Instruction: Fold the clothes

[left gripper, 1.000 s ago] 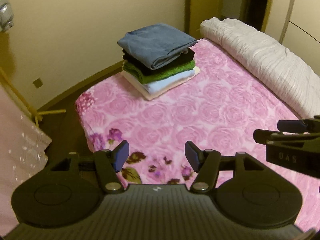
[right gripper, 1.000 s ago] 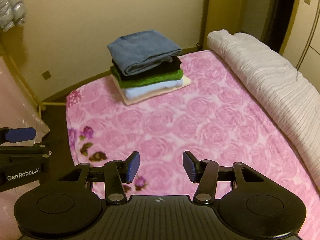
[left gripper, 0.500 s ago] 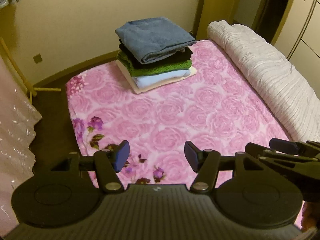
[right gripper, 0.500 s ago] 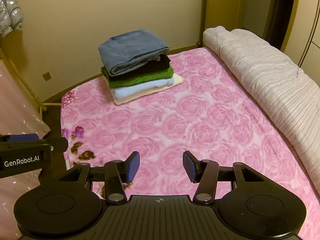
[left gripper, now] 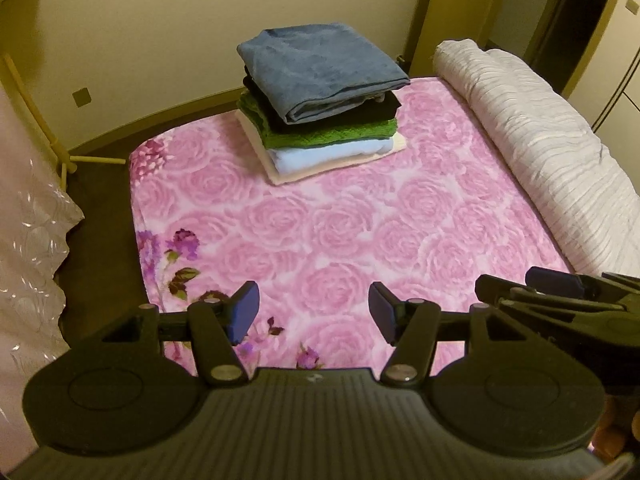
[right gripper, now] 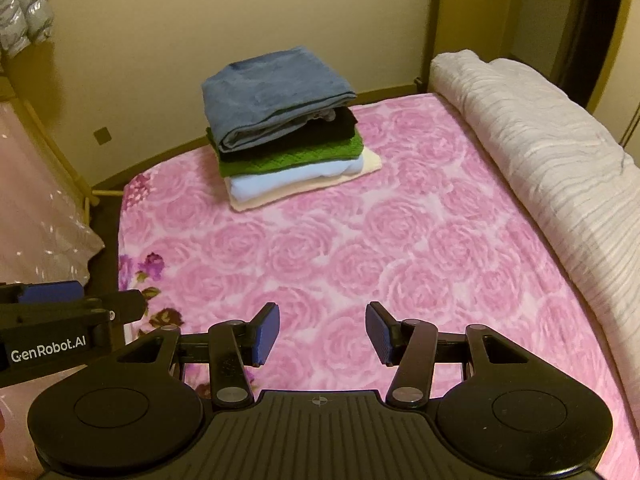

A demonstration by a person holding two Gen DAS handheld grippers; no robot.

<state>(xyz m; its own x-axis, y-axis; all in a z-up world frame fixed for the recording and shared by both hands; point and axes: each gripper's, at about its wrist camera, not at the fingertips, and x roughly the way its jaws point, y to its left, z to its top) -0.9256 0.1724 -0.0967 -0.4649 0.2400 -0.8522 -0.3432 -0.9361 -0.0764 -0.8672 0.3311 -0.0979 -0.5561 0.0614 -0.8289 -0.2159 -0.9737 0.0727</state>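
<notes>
A stack of folded clothes rests at the far end of the bed, with a grey-blue piece on top, then black, green, light blue and cream layers. My left gripper hovers over the near part of the pink rose blanket, open, nothing between its blue pads. My right gripper is also open and empty above the blanket. Each gripper appears at the edge of the other's view: the right one and the left one. Both are well short of the stack.
A rolled white striped quilt lies along the bed's right side. Brown floor and a pale plastic-wrapped bundle are to the left. A cream wall and a doorway stand behind the bed.
Both grippers have drifted across the near end of the bed, and the stack now appears closer to the centre in the left view. The left gripper rolled slightly. Both jaws kept the same gap.
</notes>
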